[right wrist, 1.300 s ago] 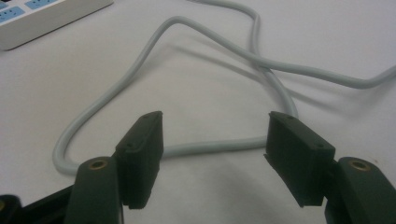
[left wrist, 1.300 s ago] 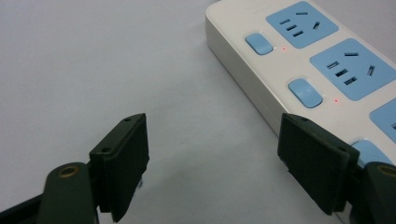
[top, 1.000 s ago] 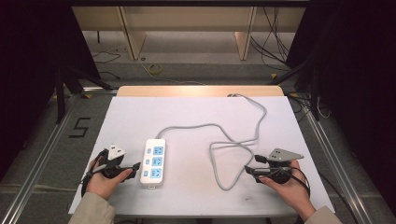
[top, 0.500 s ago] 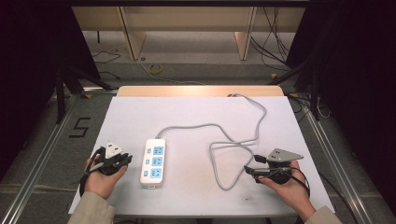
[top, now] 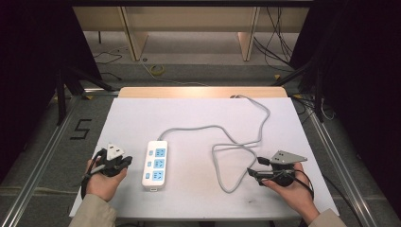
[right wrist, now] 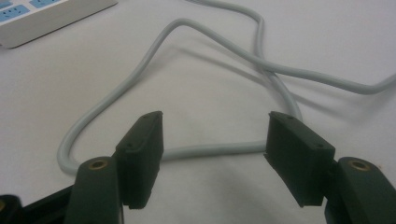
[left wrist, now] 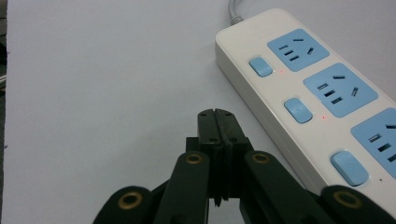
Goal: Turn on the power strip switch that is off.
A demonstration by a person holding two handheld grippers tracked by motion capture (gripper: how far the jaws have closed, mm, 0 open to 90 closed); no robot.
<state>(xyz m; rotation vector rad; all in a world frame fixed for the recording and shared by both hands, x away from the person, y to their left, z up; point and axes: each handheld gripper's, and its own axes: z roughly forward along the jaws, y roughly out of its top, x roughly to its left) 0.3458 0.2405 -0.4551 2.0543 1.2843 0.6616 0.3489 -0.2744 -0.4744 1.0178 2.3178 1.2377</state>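
My left gripper (left wrist: 218,122) sits nearest me, its jaws pressed flat together with nothing between them, low over the table (top: 198,118) just left of the power strip (top: 155,165). From its own view the strip (left wrist: 308,93) lies alongside the tips, close but apart, with three blue sockets and a blue switch (left wrist: 297,110) beside each; small red dots glow by two of them, so I take it the strip is live, though the dots are too faint to be sure.

My right gripper (right wrist: 215,135) is well to the right of the strip, jaws spread wide and empty. It looks straight at the near loop of the grey cord (right wrist: 140,79), which curves across the table between the tips without touching either. In the high view that gripper (top: 257,173) hovers just right of the loop's bottom bend.

Beyond the strip the cord (top: 236,142) snakes away, doubles over itself, and runs off the table's far edge.

The risks I see: if I close on the loop and pull, the cord could drag the light strip sideways into my left gripper, or tighten the crossing into a kink. Pressing a switch with shut tips could slip off its rounded face and shove the whole strip instead. A shallow bite might let the round cord squirt free.
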